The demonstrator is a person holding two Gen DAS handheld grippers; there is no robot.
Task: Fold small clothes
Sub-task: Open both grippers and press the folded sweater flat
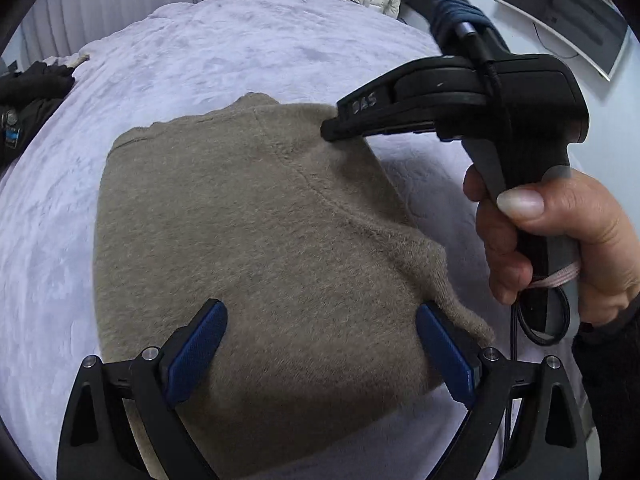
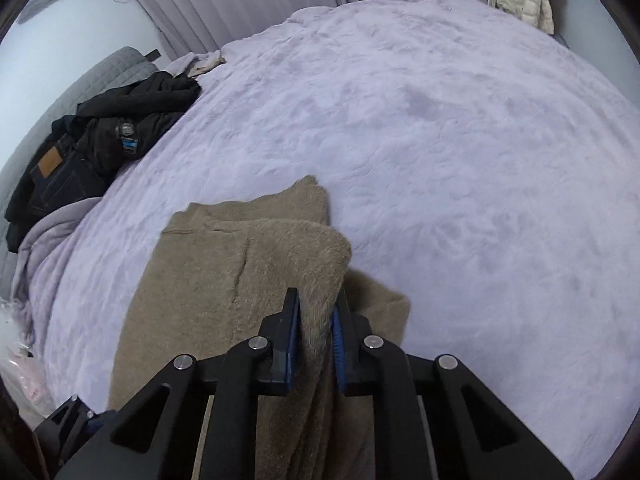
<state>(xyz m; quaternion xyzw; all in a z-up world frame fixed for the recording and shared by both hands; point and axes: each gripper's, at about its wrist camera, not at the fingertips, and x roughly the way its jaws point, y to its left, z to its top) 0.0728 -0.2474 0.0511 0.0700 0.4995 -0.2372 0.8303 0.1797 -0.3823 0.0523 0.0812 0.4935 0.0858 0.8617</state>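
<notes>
One fuzzy taupe sweater (image 1: 256,240) drapes plush lavender blanket (image 1: 240,52).

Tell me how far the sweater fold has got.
Partly done: the tan sweater lies on the lilac blanket, one side already turned in. In hand: the right claw pinches a fabric edge; the left claw is open above it. Final folds remain.

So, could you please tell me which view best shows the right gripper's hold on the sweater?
The right wrist view: the right gripper is shut on a bunched fold of the sweater, cloth visible between its blue pads. The left wrist view shows that gripper from the side, its tip at the sweater's edge.
</notes>
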